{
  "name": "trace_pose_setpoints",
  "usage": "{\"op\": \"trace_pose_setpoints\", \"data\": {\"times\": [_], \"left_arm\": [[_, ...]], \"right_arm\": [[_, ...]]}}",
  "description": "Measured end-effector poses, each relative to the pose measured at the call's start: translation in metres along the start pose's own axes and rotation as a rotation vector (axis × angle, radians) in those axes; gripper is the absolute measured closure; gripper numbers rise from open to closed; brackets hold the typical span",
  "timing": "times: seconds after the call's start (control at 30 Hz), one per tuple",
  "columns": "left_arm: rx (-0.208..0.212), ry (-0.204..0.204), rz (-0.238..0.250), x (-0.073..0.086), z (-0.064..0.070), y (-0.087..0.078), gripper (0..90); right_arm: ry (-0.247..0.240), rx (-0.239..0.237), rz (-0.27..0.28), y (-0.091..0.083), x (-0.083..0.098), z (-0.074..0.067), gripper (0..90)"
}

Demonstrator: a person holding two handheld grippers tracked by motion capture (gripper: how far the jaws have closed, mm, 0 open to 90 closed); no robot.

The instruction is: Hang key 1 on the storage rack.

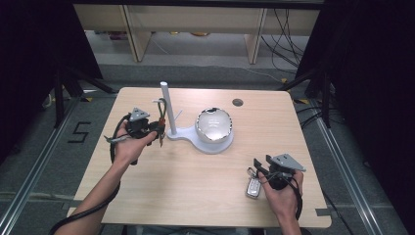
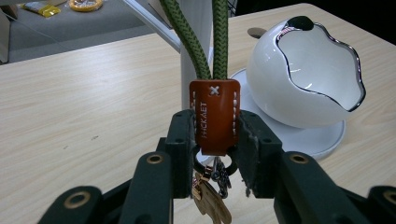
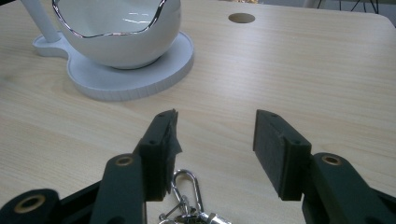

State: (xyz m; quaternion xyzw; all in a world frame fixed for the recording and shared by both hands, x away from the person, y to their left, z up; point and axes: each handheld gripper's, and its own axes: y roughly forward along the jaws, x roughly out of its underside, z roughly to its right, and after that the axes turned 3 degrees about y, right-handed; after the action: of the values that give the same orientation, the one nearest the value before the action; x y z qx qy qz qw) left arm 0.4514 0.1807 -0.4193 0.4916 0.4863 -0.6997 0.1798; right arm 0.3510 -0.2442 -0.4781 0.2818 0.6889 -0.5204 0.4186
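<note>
The left claw (image 2: 215, 140) is clamped on the brown leather tag (image 2: 215, 116) of a green cord lanyard (image 2: 205, 42), which hangs with small keys (image 2: 212, 198) just at nine o'clock of the white post (image 1: 167, 107) on the desk (image 1: 147, 196). The white bowl (image 1: 214, 125) sits on the stand's round base (image 1: 215, 145) at three o'clock of that post. The right claw (image 3: 215, 140) stands wide and holds nothing, low over the desk near its five o'clock corner, with a car key fob (image 1: 253, 187) and carabiner (image 3: 184, 186) lying just beside its one finger.
</note>
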Motion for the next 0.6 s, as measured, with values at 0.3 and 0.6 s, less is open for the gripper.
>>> {"op": "trace_pose_setpoints", "data": {"times": [0.3,0.6], "left_arm": [[0.009,-0.009,-0.016,0.001,0.000,-0.002,62.9],[0.024,-0.029,-0.004,0.008,0.002,-0.013,48.8]], "right_arm": [[-0.004,-0.005,-0.017,0.000,-0.001,0.001,50.1],[0.044,0.013,-0.036,0.000,-0.002,-0.003,50.0]]}}
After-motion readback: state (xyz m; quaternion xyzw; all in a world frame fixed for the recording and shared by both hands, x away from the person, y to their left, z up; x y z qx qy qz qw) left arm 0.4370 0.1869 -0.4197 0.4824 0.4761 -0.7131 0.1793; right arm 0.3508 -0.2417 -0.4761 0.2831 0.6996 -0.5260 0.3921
